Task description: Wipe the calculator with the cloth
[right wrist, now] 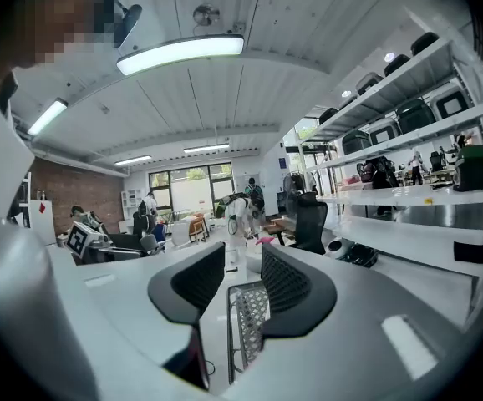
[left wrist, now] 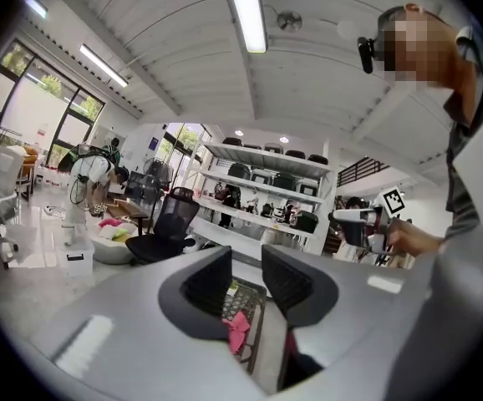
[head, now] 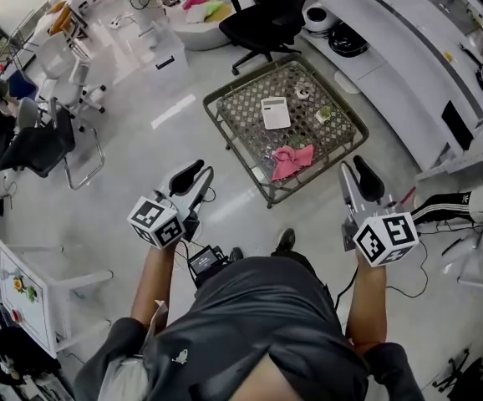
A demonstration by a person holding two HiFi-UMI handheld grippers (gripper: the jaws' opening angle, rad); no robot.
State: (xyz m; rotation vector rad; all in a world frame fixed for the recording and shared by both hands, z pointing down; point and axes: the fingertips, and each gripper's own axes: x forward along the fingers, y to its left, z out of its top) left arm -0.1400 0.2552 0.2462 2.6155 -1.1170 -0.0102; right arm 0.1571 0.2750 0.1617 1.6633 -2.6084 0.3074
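A white calculator [head: 275, 113] lies on a low wicker table [head: 225, 111], and a crumpled pink cloth [head: 292, 161] sits near the table's front edge. Both grippers are held in the air short of the table, each with its jaws apart and nothing between them. My left gripper [head: 196, 175] is off the table's front left corner, and my right gripper [head: 355, 172] is off its front right corner. In the left gripper view, the pink cloth [left wrist: 239, 328] and the table [left wrist: 248, 295] show through the gap of the left gripper [left wrist: 246, 281]. The right gripper [right wrist: 243, 278] looks along the table's edge [right wrist: 250, 312].
A black office chair [head: 266, 15] stands just behind the table, and a long white counter [head: 409, 65] runs along the right. Small items [head: 323, 114] lie beside the calculator. White chairs [head: 62, 82] stand to the left, cables [head: 442, 249] trail on the floor at right, and my shoe [head: 285, 241] is near the table.
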